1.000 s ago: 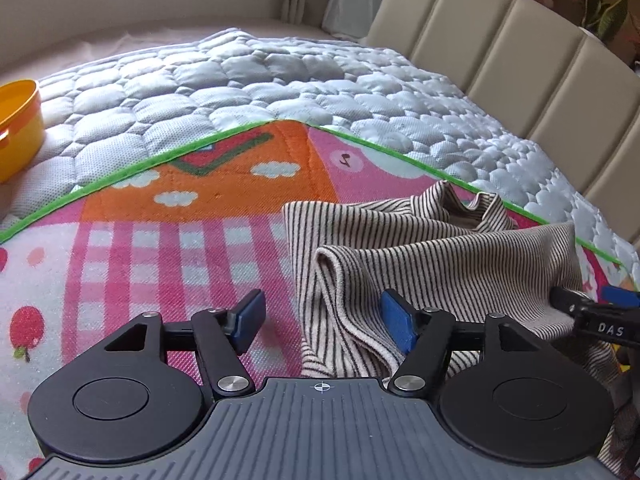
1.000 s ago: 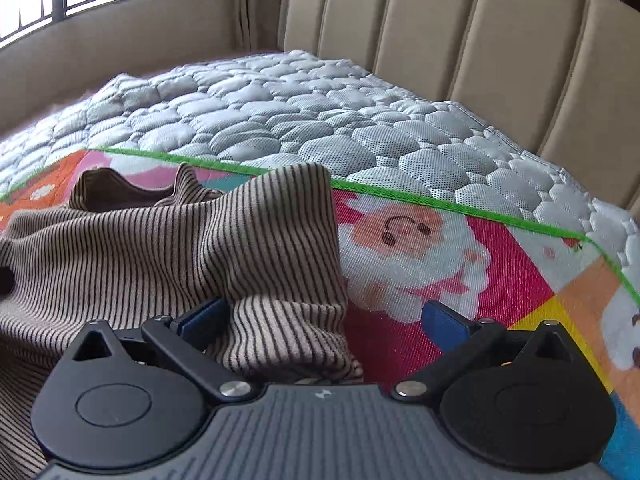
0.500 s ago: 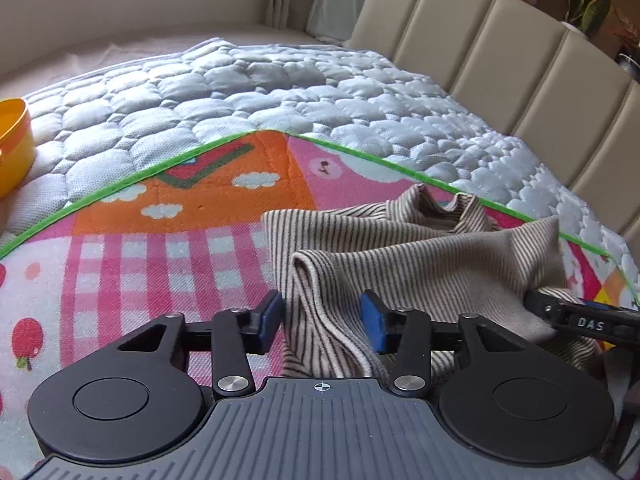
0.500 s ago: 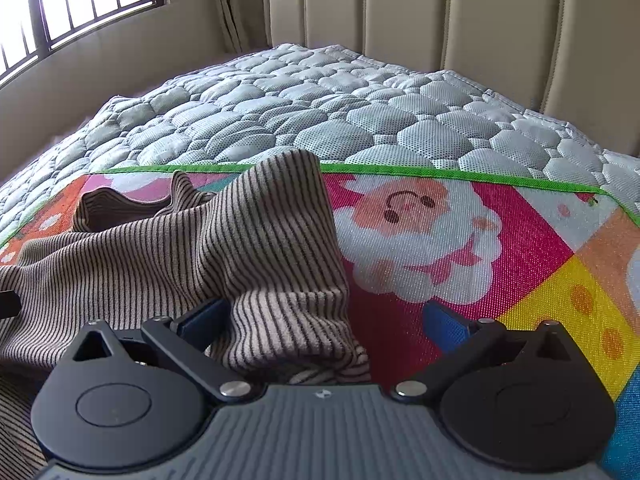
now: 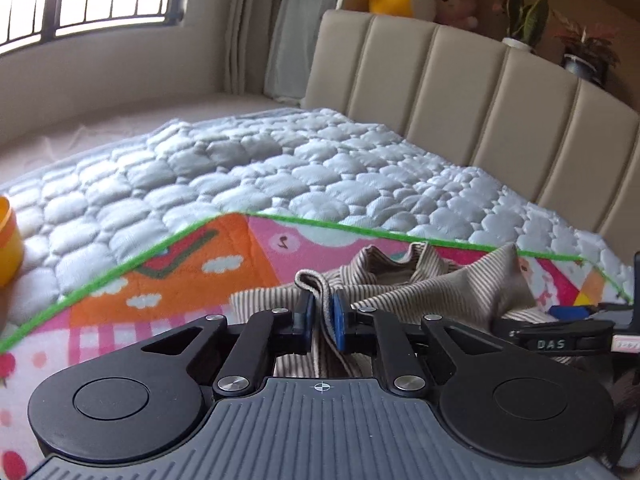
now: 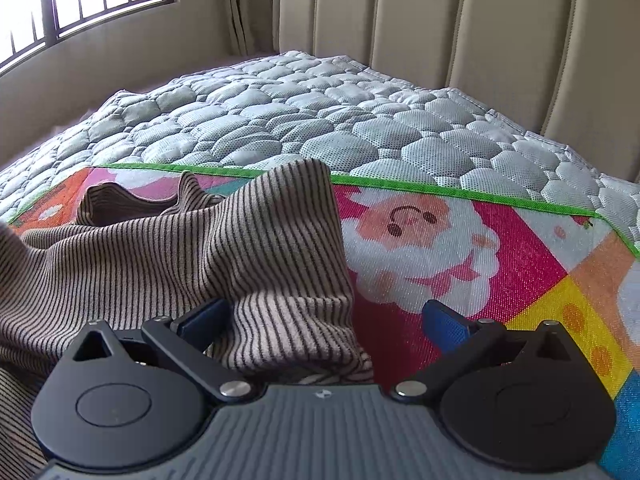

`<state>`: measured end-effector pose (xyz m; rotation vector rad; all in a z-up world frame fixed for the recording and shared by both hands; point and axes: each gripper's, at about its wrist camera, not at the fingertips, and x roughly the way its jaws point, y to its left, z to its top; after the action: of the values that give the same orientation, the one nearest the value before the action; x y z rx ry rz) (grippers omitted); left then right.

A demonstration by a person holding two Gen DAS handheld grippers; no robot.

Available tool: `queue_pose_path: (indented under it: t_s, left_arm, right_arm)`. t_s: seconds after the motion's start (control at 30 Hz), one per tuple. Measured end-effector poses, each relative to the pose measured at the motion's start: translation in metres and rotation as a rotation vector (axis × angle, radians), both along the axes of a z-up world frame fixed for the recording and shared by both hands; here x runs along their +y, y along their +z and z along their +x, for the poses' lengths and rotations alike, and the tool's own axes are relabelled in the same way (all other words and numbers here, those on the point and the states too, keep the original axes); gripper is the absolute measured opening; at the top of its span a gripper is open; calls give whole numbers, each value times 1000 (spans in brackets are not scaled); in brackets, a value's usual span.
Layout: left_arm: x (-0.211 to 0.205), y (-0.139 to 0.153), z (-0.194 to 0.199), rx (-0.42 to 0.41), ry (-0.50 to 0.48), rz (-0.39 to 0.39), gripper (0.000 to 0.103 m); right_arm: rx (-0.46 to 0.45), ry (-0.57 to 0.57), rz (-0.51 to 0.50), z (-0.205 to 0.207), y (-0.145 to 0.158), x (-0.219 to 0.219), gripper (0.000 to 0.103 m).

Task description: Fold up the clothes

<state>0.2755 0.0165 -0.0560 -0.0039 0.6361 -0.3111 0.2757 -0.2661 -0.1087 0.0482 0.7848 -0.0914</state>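
The left hand-held gripper (image 5: 321, 315) is pinching a fold of the striped garment (image 5: 460, 288), its blue pads having just closed on the cloth. The right hand-held gripper (image 6: 326, 322) is standing spread wide, the garment's bunched edge lying between its jaws, touching the left pad only. The garment is lying crumpled on a colourful play mat (image 6: 440, 240) over a quilted bed cover (image 6: 320, 120). A yellow container (image 5: 7, 240) is sitting at the left edge, contents hidden.
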Motion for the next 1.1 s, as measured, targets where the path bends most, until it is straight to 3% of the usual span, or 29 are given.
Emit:
queue_pose_path:
  t_s: [0.13, 0.37, 0.43, 0.53, 0.63, 0.67, 0.73, 0.8, 0.9, 0.93, 1.03, 1.1]
  left_arm:
    - [-1, -23, 8, 54, 46, 118, 12]
    - [1, -32, 8, 63, 46, 155, 18]
    - [9, -29, 11, 84, 68, 110, 22]
    - [29, -16, 16, 137, 85, -50, 21]
    - [42, -9, 18, 196, 48, -181, 24]
    - [43, -9, 18, 208, 42, -204, 25]
    - [42, -11, 18, 225, 32, -201, 25]
    - [36, -21, 20, 249, 37, -142, 25]
    - [28, -38, 20, 261, 58, -45, 44]
    - [28, -38, 19, 253, 63, -41, 44]
    - [35, -26, 19, 239, 69, -96, 38]
    - [40, -18, 18, 230, 56, -156, 39]
  right_arm:
    - [3, 8, -11, -1, 1, 2, 103]
    - [15, 37, 6, 0, 7, 1, 103]
    - [-82, 77, -34, -9, 22, 6, 103]
    - [-219, 173, -111, -23, 42, 21, 103]
    - [-207, 230, -165, -24, 35, 32, 103]
    - [-181, 238, -193, -22, 30, 35, 96]
    - [-108, 236, -231, -15, 17, 34, 86]
    - [-52, 215, -183, -10, 8, 24, 86]
    - [-37, 158, -57, -8, 14, 9, 87]
    - [-51, 142, -37, -9, 17, 6, 87]
    - [-137, 94, -53, -13, 29, 0, 87]
    - [-136, 58, -56, -10, 30, -5, 87]
